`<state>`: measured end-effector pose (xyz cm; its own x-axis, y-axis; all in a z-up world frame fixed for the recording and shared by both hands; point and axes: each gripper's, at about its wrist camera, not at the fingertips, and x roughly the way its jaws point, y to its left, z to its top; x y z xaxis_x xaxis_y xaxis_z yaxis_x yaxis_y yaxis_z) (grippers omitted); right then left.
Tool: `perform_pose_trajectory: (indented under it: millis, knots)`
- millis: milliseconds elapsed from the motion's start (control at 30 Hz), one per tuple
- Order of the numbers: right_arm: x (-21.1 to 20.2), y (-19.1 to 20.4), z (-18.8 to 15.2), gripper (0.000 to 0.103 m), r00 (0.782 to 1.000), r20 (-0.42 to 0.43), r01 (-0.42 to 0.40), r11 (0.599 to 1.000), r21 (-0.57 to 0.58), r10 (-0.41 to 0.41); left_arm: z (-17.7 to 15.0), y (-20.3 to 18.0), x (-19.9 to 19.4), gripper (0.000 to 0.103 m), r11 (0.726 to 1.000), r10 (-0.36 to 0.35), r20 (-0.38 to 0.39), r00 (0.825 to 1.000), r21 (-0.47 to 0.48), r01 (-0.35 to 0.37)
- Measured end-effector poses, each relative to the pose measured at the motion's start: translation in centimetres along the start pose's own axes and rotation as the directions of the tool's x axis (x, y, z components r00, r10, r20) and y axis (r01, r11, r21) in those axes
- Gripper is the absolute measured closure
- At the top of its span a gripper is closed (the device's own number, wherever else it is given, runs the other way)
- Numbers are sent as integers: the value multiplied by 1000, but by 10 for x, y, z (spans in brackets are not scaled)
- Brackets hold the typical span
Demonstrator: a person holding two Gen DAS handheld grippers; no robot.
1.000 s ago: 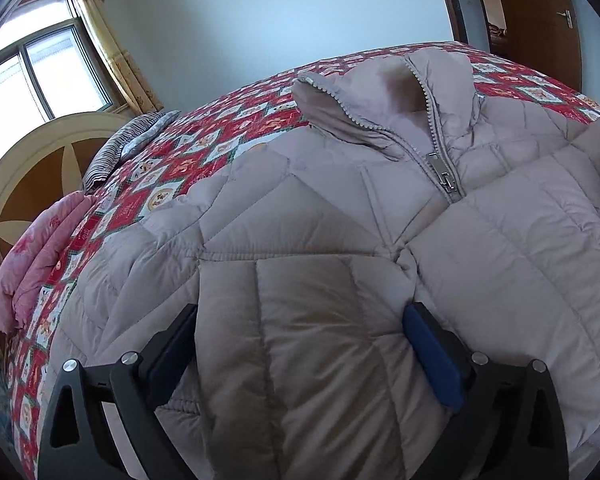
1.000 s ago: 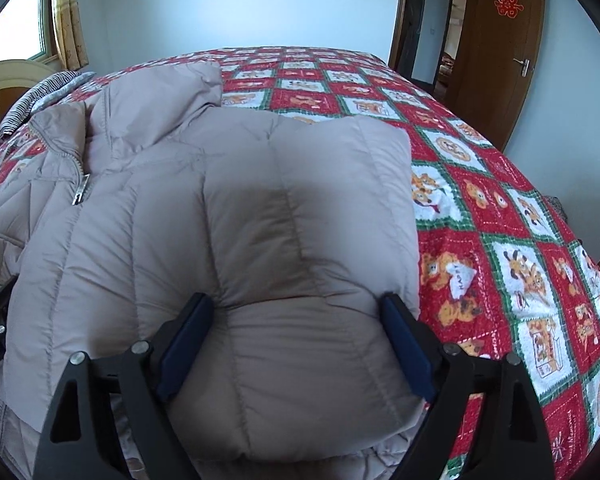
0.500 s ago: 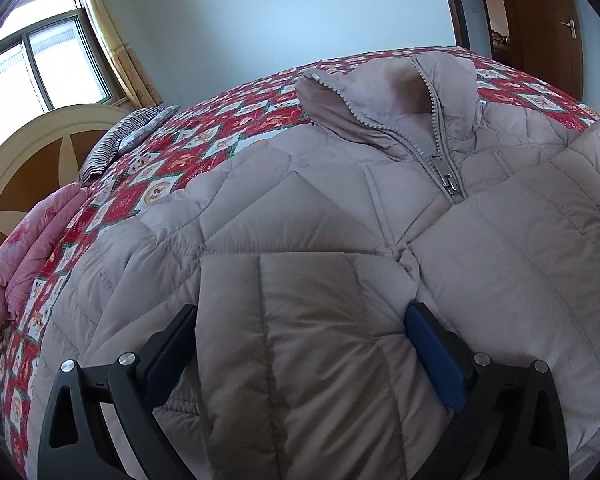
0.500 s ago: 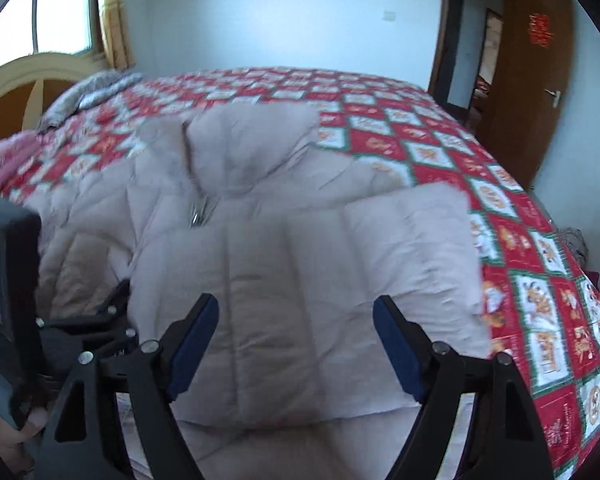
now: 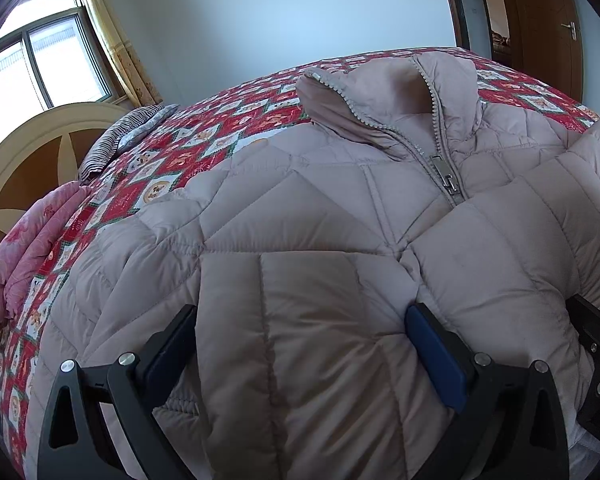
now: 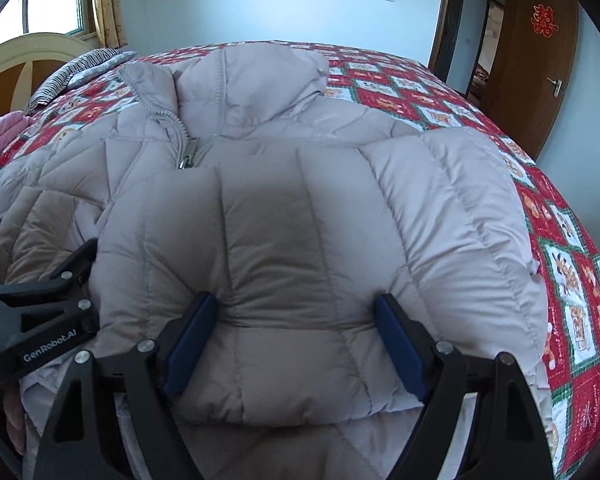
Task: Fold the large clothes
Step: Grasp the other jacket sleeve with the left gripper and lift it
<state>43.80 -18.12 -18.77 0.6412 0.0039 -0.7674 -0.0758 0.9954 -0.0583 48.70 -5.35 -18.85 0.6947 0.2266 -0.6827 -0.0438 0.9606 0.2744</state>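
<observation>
A pale pink quilted down jacket (image 5: 300, 208) lies front up on the bed, collar away from me, zipper pull (image 5: 446, 176) near the chest. Both sleeves are folded in over the front. My left gripper (image 5: 300, 344) stands open with the folded left sleeve (image 5: 300, 320) bulging between its blue pads. My right gripper (image 6: 296, 336) stands open with the folded right sleeve (image 6: 300, 240) between its pads. The left gripper's body (image 6: 32, 320) shows at the left of the right wrist view. Neither jaw visibly pinches the cloth.
The bed has a red, green and white patchwork quilt (image 6: 460, 100). A pink folded blanket (image 5: 32, 248) and striped pillow (image 5: 124, 140) lie by the wooden headboard (image 5: 28, 160) at the left. A brown door (image 6: 540, 64) stands at the far right.
The right gripper has swung from the jacket's right side toward its middle, beside the left gripper, with the sleeve now lying over the front. The left gripper barely moved.
</observation>
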Motion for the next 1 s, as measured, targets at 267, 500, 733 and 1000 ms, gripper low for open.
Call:
perform_pose_trajectory:
  millis: [267,500,733,1000]
  knots:
    - [1,4,-2,17,1000,-2,26,1000,-17,-26,1,-1,0,1,1000,7,2,1000,7,-7]
    - [2,4,-3,17,999,6,33,999,-18,-33,2,-3,-1,1,1000,12,-5,1000,17,-12]
    - [2,5,-3,16,1000,10,27,1000,-11,-27,5,22,-40,1,999,27,42,999,43,-28]
    - [0,5,-3,16,999,18,28,1000,-10,-27,-65,161,-91,1,987,160,49,986,9,-161]
